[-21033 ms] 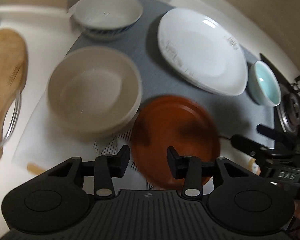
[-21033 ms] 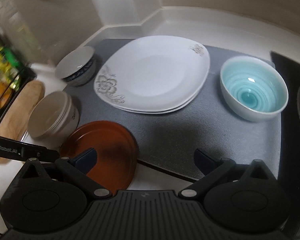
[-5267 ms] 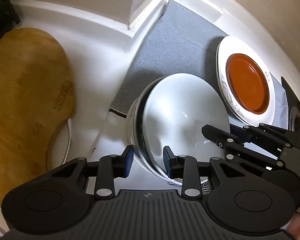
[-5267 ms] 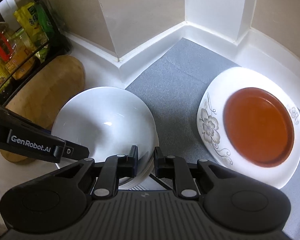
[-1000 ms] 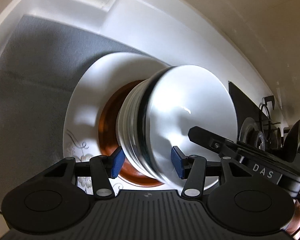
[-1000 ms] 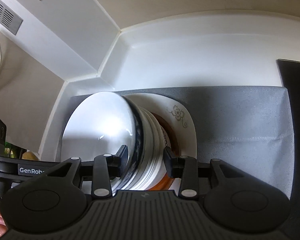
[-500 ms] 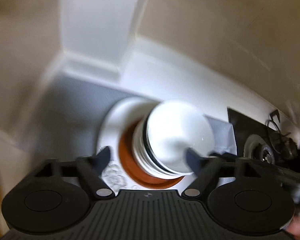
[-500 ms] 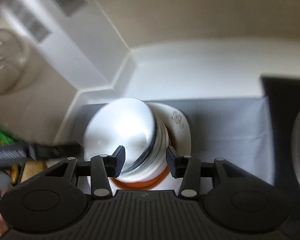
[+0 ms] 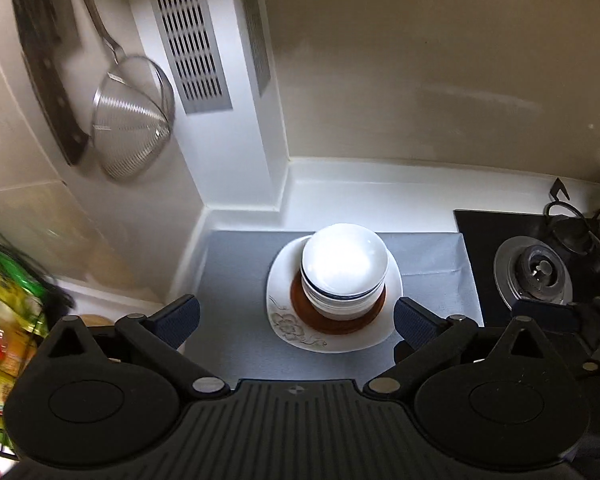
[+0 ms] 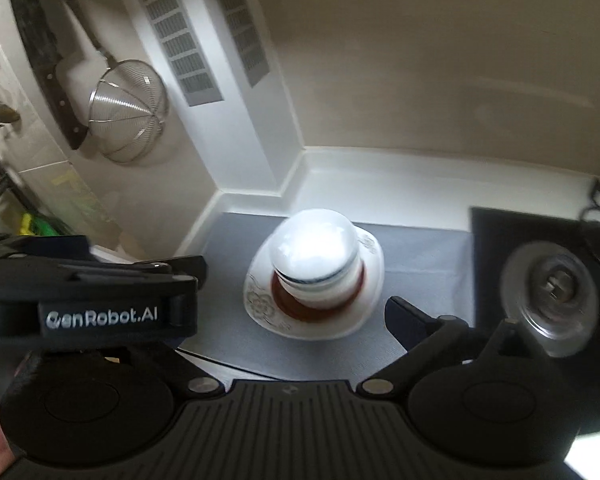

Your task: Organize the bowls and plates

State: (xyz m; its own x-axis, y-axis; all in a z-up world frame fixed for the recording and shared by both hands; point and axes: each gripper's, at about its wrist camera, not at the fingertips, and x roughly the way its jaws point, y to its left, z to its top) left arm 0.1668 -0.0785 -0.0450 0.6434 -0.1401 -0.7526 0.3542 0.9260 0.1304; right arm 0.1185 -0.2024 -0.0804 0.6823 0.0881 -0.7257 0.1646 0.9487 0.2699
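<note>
Hovering above the counter, both grippers look down at a finished-looking stack. Left gripper: jaws opening, spread wide, nothing between them. Right gripper: jaws opening too, wide apart and empty; its left finger is partly hidden behind the left unit's body in the right wrist view.

Task things: nested bowls, white with a blue rim line showing, sit upright on the brown plate, which sits on the white floral plate. That whole pile rests on the grey mat in the counter corner, near the wall upstand. Stove burner is off to the right on the black hob, apart from the mat. A mesh strainer hangs on the wall, irrelevant. Right wrist view is motion-blurred, so how many bowls are nested is hard to tell.

Step call: release and clear-off after setting the bowls on the plates. Neither gripper touches the stack. No loose plates or bowls show elsewhere on the mat or counter in either view, so the organizing looks complete or nearly so.

Next move, my guess: just keep both grippers clear of the pile and check that it sits centred and level. If any nudging is needed, the tall bowl stack on a slick plate could slide, so go gentle.
</note>
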